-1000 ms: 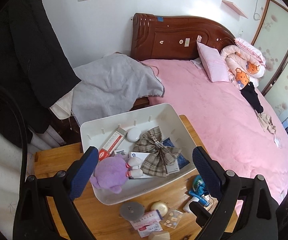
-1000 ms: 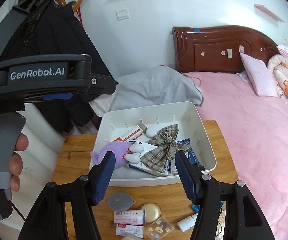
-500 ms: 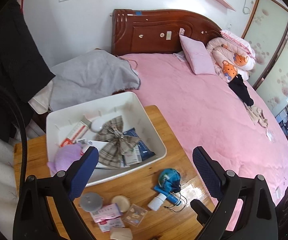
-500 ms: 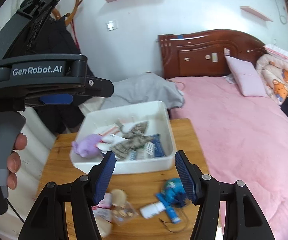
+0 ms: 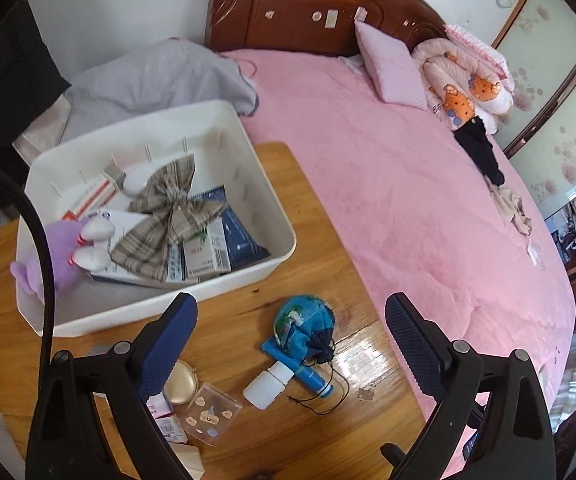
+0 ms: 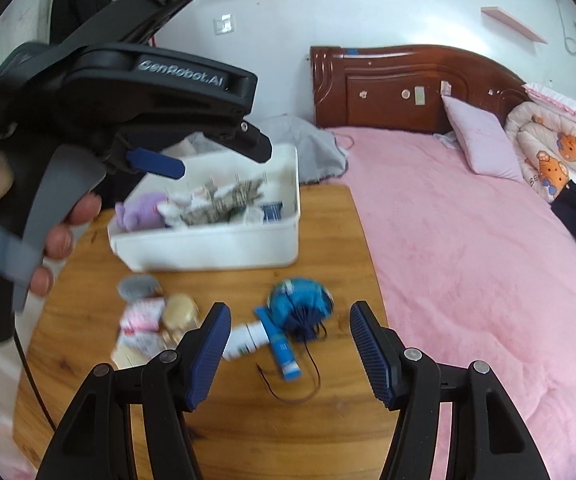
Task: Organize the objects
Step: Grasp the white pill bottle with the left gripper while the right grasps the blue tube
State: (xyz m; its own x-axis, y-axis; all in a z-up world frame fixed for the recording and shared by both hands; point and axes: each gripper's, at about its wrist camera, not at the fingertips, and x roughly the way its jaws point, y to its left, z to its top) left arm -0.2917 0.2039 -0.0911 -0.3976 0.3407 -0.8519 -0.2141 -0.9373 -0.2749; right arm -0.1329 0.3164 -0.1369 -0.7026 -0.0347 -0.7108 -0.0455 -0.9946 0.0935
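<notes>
A white bin (image 5: 108, 312) on the wooden table (image 5: 248, 300) holds a plaid bow (image 5: 168, 208), a purple plush (image 5: 64, 252), a toothpaste box and several packets. In front of it lie a blue drawstring pouch (image 5: 304, 320), a blue tube (image 5: 308, 376), a white bottle (image 5: 268, 388), a gold compact (image 5: 182, 386) and a clear sticker card (image 5: 208, 416). My left gripper (image 5: 290, 312) hangs open and empty above the pouch. My right gripper (image 6: 290, 316) is open too, above the pouch (image 6: 300, 304) and tube (image 6: 282, 350). A hand holds the left gripper's body (image 6: 148, 120) over the bin (image 6: 208, 248).
A pink bed (image 5: 408, 200) borders the table's right edge, with a dark headboard (image 5: 308, 12) and pillows behind. A grey cloth (image 5: 148, 76) lies behind the bin. A black cable (image 5: 44, 260) crosses the bin's left side. A grey disc (image 6: 138, 285) and pink boxes (image 6: 144, 314) sit front left.
Both grippers have come down and to the right, from over the bin to over the loose things in front of it. In the right view the left gripper's body has tilted.
</notes>
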